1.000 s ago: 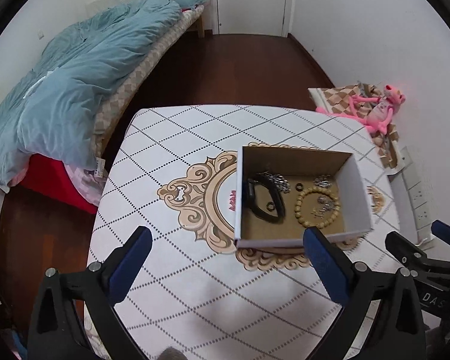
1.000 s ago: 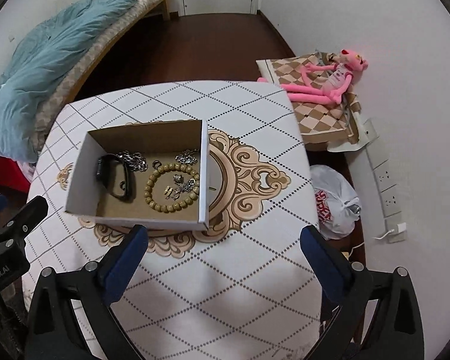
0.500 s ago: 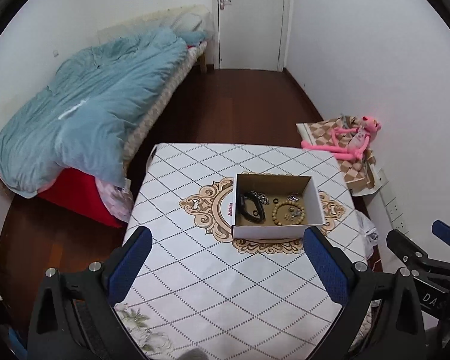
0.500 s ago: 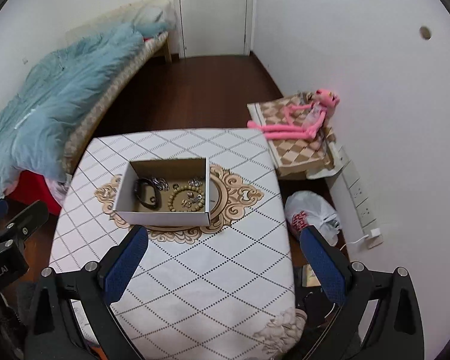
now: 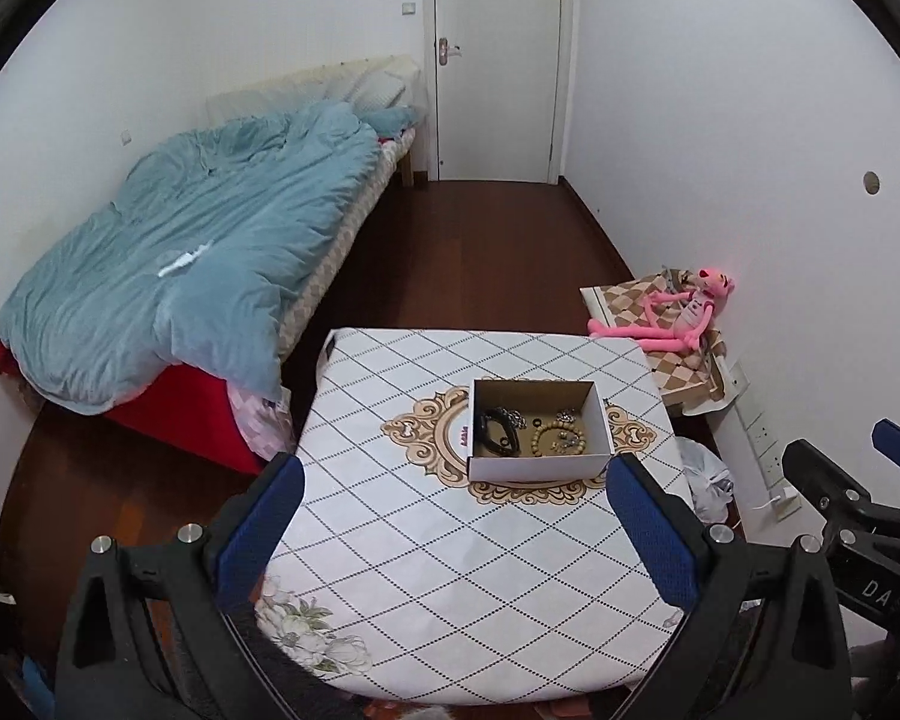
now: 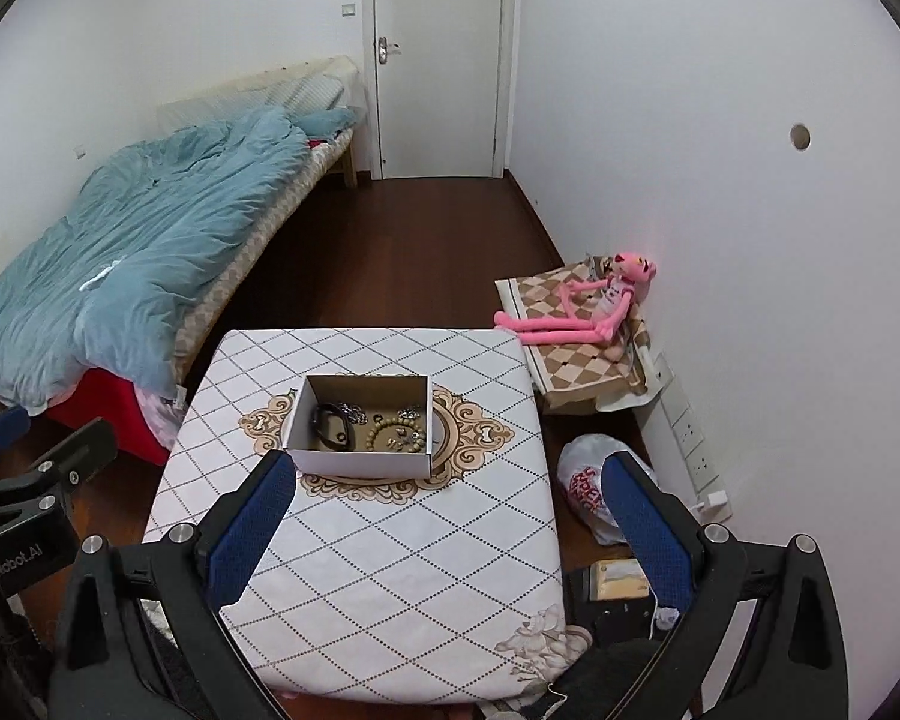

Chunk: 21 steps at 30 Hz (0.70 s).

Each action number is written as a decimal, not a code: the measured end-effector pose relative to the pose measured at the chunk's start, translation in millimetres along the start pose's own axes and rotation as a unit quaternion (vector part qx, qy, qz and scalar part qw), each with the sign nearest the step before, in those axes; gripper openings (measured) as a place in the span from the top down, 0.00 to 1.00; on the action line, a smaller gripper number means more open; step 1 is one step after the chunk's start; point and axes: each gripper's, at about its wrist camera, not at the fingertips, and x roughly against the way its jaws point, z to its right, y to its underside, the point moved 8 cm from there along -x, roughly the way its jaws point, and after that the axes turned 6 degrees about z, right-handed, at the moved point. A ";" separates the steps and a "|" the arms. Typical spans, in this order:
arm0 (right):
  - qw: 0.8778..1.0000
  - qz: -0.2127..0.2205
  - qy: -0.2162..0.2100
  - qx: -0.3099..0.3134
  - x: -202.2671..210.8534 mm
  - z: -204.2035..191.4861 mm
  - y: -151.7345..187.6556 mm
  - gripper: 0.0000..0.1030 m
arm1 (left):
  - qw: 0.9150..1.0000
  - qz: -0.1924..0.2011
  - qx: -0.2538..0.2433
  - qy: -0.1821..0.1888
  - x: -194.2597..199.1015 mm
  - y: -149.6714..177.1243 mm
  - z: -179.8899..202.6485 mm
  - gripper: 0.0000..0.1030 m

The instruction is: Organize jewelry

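Observation:
A small open cardboard box point(image 5: 537, 464) point(image 6: 360, 461) stands in the middle of a table with a white diamond-pattern cloth point(image 5: 450, 570) point(image 6: 390, 570). Inside lie a black watch band point(image 5: 499, 439) point(image 6: 332, 423), a tan bead bracelet point(image 5: 558, 439) point(image 6: 397, 433) and small silver pieces. My left gripper point(image 5: 456, 528) is open and empty, held high and well back from the box. My right gripper point(image 6: 447, 531) is open and empty too, also high and back. Each gripper shows at the edge of the other's view.
A bed with a blue duvet point(image 5: 180, 264) stands to the left. A pink plush toy point(image 5: 678, 315) lies on a checked cushion by the right wall. A white plastic bag point(image 6: 588, 486) sits on the floor right of the table. A closed door point(image 5: 498, 60) is at the far end.
Both grippers have pulled up and back from the table, so the box looks much smaller and more of the room shows. The jaws stayed open and empty.

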 end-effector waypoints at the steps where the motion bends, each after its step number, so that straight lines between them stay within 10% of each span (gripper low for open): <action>1: 1.000 -0.001 -0.003 -0.001 2.8 -1.1 -0.5 0.00 | 1.000 -0.001 -0.001 0.001 2.0 0.8 0.1 0.00; 21: 0.999 -0.040 0.015 -0.012 -52.6 2.6 -19.8 0.00 | 0.999 -0.049 0.011 -0.018 -52.9 -9.0 0.6 0.00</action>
